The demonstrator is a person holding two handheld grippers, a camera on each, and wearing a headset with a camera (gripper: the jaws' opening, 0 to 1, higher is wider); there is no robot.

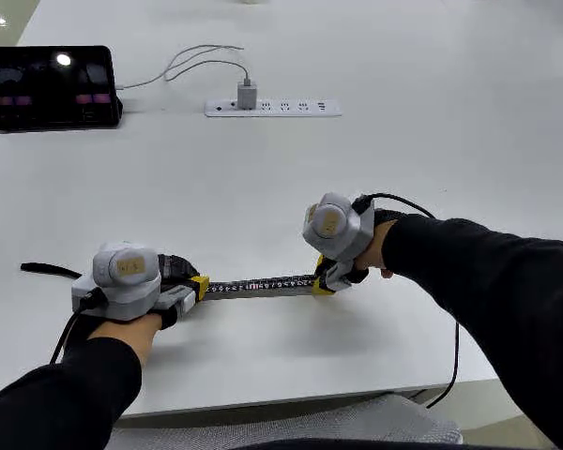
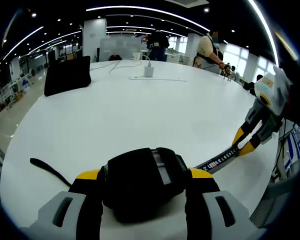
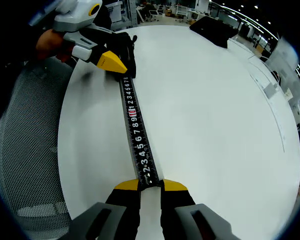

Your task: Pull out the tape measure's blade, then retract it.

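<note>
i see the left tool (image 1: 186, 287) clamped on the tape measure case (image 2: 142, 182). the black body sits btwn its two yellow tips, jaws spread only as far as the case is wide. the case rests on the white tabletop (image 1: 403, 141) near the front edge, on my left side. a black strap (image 1: 49, 270) lies flat on the tabletop to the left of the case, and i can't tell from here if it joins the case.

the blade (image 1: 258, 284) is out, running roughly straight from the case over to the right tool (image 1: 324, 284), low over the surface. in the right gripper view the numbered face points up, w/ red marks abt halfway along, and the low numbers sit closest to the jaws. the right tool is pinched narrow on the blade's free end, yellow tips on either side of it w/ almost no gap.

both tools are near the front edge, apart by the pulled-out length.

further back on the tabletop: a dark tablet (image 1: 49, 86) standing at the far left and a white power strip (image 1: 272, 109) w/ a charger (image 1: 247, 95) plugged in, its white cable looping off toward the tablet. all well apart from the tape. a grey mesh chair (image 3: 25, 150) is below the tabletop edge in the right gripper view.
</note>
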